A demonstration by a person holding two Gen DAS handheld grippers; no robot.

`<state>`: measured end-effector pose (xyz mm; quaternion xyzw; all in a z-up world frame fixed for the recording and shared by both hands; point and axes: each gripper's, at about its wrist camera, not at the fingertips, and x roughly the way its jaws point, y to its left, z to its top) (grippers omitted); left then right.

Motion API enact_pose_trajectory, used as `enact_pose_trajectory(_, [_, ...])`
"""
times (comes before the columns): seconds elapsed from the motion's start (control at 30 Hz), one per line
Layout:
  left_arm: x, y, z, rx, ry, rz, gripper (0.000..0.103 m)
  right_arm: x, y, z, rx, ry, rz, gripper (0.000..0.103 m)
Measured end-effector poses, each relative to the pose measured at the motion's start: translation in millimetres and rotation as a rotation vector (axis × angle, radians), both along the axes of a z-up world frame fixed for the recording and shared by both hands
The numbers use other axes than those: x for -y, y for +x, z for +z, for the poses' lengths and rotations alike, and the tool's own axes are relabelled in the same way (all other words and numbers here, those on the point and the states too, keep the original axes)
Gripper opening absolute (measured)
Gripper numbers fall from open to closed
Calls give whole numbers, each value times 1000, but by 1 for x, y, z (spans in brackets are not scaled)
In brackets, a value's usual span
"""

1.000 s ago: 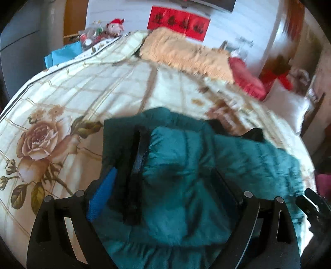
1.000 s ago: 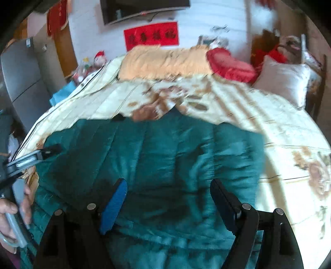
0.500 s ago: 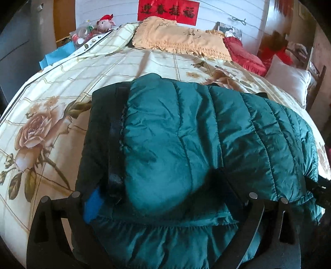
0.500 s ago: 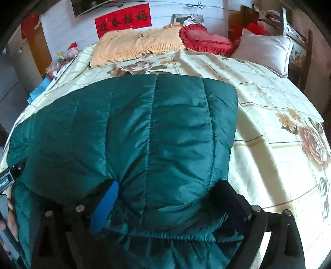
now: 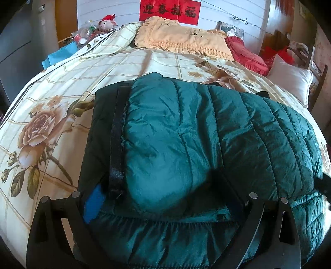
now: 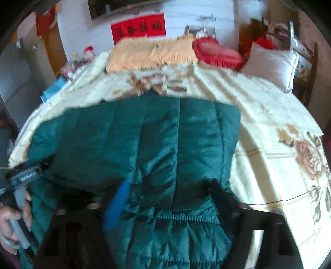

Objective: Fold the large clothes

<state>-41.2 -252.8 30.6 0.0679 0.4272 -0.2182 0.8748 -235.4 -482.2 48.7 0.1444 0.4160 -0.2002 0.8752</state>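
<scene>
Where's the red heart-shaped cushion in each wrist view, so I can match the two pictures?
Left wrist: the red cushion sits upper right, right of the yellow pillow.
Right wrist: the red cushion sits top, right of centre, again right of the yellow pillow.
Shared landmark: the red banner on the wall behind the bed.

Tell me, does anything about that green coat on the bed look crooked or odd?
Nothing is damaged or spilled. The green jacket lies folded over on the floral bedspread, but unevenly: in the left wrist view a darker strip with a black band sticks out along its left side, not covered by the top layer. The right wrist view is blurred.
</scene>
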Motion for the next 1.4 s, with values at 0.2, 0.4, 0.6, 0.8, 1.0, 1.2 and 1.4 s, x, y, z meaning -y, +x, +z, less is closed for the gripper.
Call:
enact_pose_trajectory(0.2, [-13,-9,12,-33,1,-12,98,21,-3,-19,-16,54,-39,69])
enact_pose_trajectory(0.4, [-59,-34,33,-22,-36,-26,98,39,-60,14,31,94,-77,71])
enact_pose_trajectory(0.6, [-102,-64,32,-33,-24,-25,98,39,-104,3,-28,112,-95,71])
enact_pose_trajectory(0.8, [-141,-94,24,-73,-40,-4,98,28,-128,-5,-43,104,-99,71])
enact_pose_trajectory(1.0, [-165,-131,24,-43,10,-28,98,8,-153,-6,-53,140,-55,75])
enact_pose_trajectory(1.2, [-177,-160,21,-59,42,-69,98,-16,-183,-12,-65,181,-22,75])
enact_pose_trajectory(1.4, [-188,-176,20,-69,50,-78,98,-34,-206,-15,-76,206,9,82])
